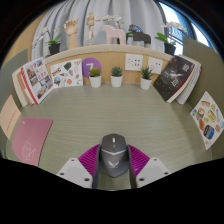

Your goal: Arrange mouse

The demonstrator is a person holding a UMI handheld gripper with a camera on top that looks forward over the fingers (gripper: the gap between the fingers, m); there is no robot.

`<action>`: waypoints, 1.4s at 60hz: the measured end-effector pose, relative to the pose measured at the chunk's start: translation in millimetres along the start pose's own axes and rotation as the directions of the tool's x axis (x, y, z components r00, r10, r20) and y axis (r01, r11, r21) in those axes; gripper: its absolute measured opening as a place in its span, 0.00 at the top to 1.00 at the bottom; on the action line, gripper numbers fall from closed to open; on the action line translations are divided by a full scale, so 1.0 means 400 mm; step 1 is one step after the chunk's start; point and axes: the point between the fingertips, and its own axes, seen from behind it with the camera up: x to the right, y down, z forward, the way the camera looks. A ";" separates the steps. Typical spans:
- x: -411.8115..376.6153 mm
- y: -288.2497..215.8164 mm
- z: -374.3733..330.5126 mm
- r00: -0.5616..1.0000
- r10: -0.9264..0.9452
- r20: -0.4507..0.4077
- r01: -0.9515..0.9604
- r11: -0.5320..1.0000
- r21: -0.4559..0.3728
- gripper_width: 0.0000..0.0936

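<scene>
one grey mouse (114,155) clamped in hand-held gripper (114,172), no legible writing

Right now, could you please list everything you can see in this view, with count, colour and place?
Mouse: one, grey, on the table between the fingers.
Table: one, greenish-grey, underfoot of everything.
Potted plants: three, green in white pots, in a row at the table's far edge.
Pink sheet: one, flat on the table, left of the fingers.
Magazines: several, multicoloured, propped along the far and side edges.
Gripper: one, magenta pads, fingers either side of the mouse; contact unclear.
</scene>
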 end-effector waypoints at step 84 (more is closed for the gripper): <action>-0.857 -0.182 -0.112 0.997 -0.037 0.065 0.036 0.999 0.008 0.70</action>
